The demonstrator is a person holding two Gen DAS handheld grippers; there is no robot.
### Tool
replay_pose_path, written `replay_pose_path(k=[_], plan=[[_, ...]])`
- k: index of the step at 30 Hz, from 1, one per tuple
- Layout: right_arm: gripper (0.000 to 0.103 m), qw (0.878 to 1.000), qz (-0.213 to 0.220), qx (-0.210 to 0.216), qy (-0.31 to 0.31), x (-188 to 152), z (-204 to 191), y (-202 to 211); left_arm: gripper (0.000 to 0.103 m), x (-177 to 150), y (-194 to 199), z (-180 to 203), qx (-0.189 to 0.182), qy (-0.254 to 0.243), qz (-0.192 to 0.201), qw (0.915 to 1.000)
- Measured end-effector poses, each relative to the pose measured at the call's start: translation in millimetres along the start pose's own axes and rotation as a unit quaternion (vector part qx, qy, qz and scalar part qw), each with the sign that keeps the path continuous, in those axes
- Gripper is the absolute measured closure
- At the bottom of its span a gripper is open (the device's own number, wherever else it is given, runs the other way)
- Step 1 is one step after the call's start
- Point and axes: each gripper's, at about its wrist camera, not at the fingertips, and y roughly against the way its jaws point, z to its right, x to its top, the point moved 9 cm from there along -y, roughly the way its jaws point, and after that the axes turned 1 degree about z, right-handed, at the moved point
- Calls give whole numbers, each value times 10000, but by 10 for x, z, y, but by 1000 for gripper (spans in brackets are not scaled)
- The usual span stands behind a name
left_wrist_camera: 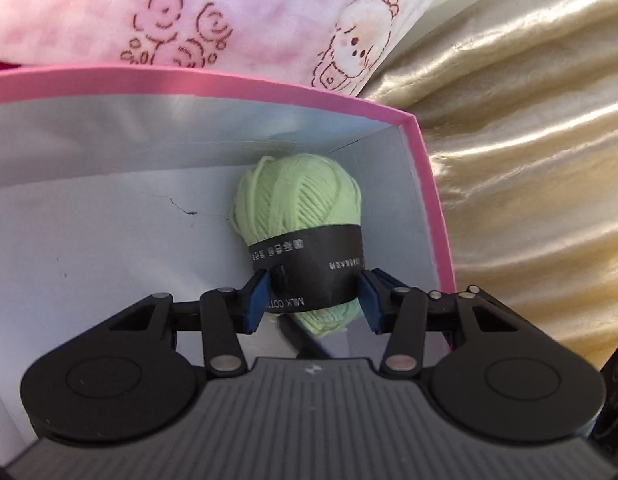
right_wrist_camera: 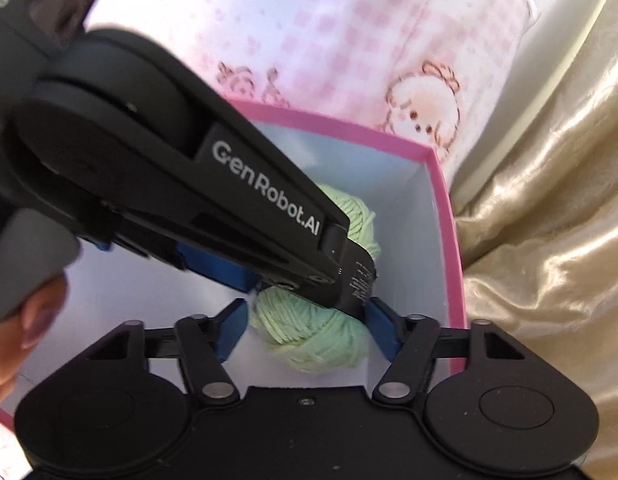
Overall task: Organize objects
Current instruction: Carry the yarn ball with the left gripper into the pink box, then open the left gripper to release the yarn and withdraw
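A light green yarn ball [left_wrist_camera: 297, 204] with a black paper band lies in the right far corner of a pink-rimmed box [left_wrist_camera: 425, 184] with a white inside. My left gripper [left_wrist_camera: 315, 284] reaches down into the box, and its blue pads [left_wrist_camera: 257, 300] press on the band from both sides. In the right wrist view the left gripper [right_wrist_camera: 289, 286] crosses from the upper left onto the yarn ball [right_wrist_camera: 309, 340]. My right gripper [right_wrist_camera: 309, 328] hovers over the near end of the yarn. A gap shows beside its left pad [right_wrist_camera: 231, 330], and its jaws stand open.
A pink checked cloth [left_wrist_camera: 237, 12] with brown cartoon drawings lies behind the box. Shiny gold fabric [left_wrist_camera: 529, 160] fills the right side. A person's fingers [right_wrist_camera: 17, 320] hold the left gripper's handle at the left edge. The box wall [right_wrist_camera: 453, 240] stands close on the right.
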Motion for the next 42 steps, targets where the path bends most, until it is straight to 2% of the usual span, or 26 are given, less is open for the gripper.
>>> replay_pose_path(k=[5, 8, 11, 17, 19, 21, 23, 26, 28, 30, 32, 35, 39, 42], plan=[[53, 9994, 148, -105, -286, 26, 116, -50, 58, 46, 18, -51, 49, 113, 124, 9998], [53, 9990, 136, -152, -407, 63, 105, -111, 56, 83, -23, -128, 209, 196, 120, 9995], [53, 9986, 116, -227, -470, 51, 136, -132, 62, 109, -122, -93, 39, 354, 42, 9994], [53, 9983, 82, -338, -464, -17, 113, -76, 62, 61, -184, 16, -75, 438, 1, 9990], [55, 9982, 144, -384, -430, 38, 175, -129, 62, 38, -88, 50, 86, 214, 118, 9997], [56, 9971, 118, -607, -445, 46, 194, -176, 56, 33, -16, 46, 331, 89, 181, 9992], [56, 9966, 156, -622, -524, 59, 156, -176, 51, 26, 31, 5, 522, 50, 224, 9984], [47, 9959, 242, -619, -611, -3, 158, -99, 49, -18, 119, -126, 967, 40, 157, 9952], [47, 9951, 302, -464, -814, -59, 139, 20, 49, -63, 240, -181, 1096, -16, 104, 9939], [46, 9949, 366, -148, -927, -79, 112, 117, 48, -92, 378, -148, 1107, -286, 95, 9934], [46, 9937, 452, 54, -1024, -90, 70, 260, 47, -139, 558, -124, 1396, -592, 110, 9884], [46, 9893, 511, 376, -1312, -98, 6, 477, 38, -284, 889, -133, 1790, -920, 224, 9793], [46, 9864, 601, 619, -1397, -93, -164, 704, 34, -507, 1259, -215, 1882, -775, 133, 9790], [46, 9875, 665, 648, -1277, -98, -356, 861, 33, -611, 1532, -232, 2085, -814, 205, 9744]])
